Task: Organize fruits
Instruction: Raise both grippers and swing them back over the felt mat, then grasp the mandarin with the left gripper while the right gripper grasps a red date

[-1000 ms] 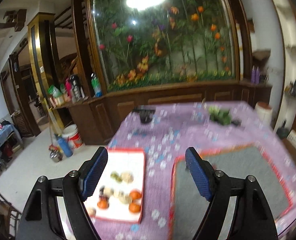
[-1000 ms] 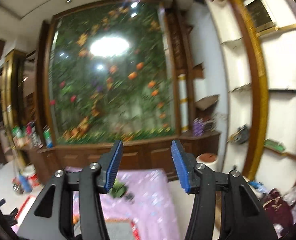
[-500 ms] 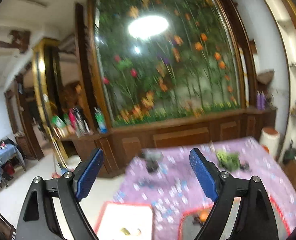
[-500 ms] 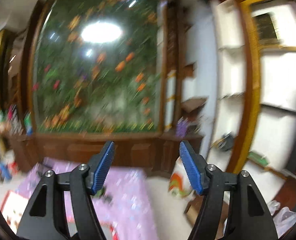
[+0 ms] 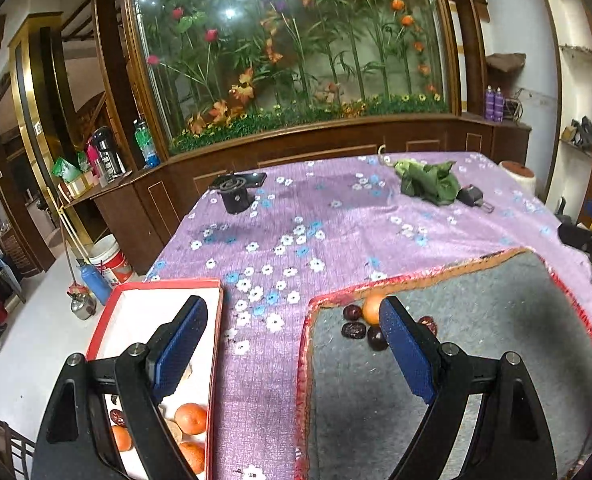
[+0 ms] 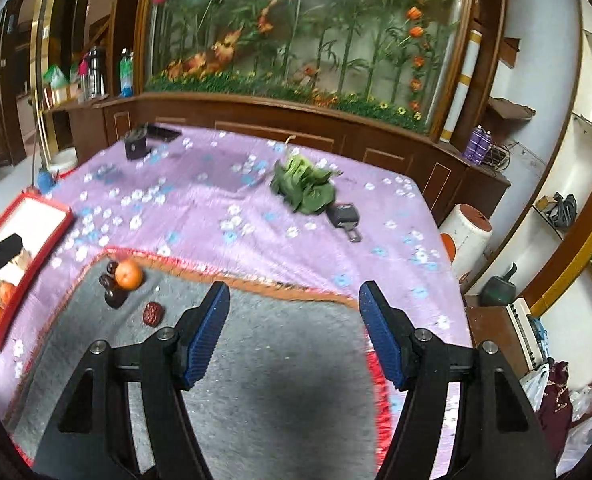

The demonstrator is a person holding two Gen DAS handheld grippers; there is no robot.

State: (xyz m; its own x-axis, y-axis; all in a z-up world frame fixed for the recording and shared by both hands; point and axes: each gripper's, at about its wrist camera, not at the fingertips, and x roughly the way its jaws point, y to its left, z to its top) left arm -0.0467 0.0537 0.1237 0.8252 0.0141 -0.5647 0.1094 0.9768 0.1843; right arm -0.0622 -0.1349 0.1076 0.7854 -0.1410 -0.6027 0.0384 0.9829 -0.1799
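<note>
Your left gripper (image 5: 291, 344) hung with its jaws wide apart and nothing between them, straddling the strip of purple desk (image 5: 336, 220) between the red-edged tray (image 5: 151, 284) and the grey mat (image 5: 476, 320). Your right gripper (image 6: 291, 332) was likewise open and empty, over the middle of the mat.

The loose fruit sat in one cluster at the mat's far left corner. From the left jaws it lay just ahead and slightly right, close by the right finger. From the right jaws it lay well off to the left. The left hand looked the nearer one, and it also had the tray beside it.

In the cluster you had one orange (image 6: 128, 275) and four dark dates (image 6: 153, 313) that I could count in the right view; the orange touched the dates around it. The date nearest you lay apart, its long axis running roughly toward you.

In the tray, four oranges (image 5: 191, 418) showed at the near end, plus at least one date and a pale piece, partly hidden by your left finger.
</note>
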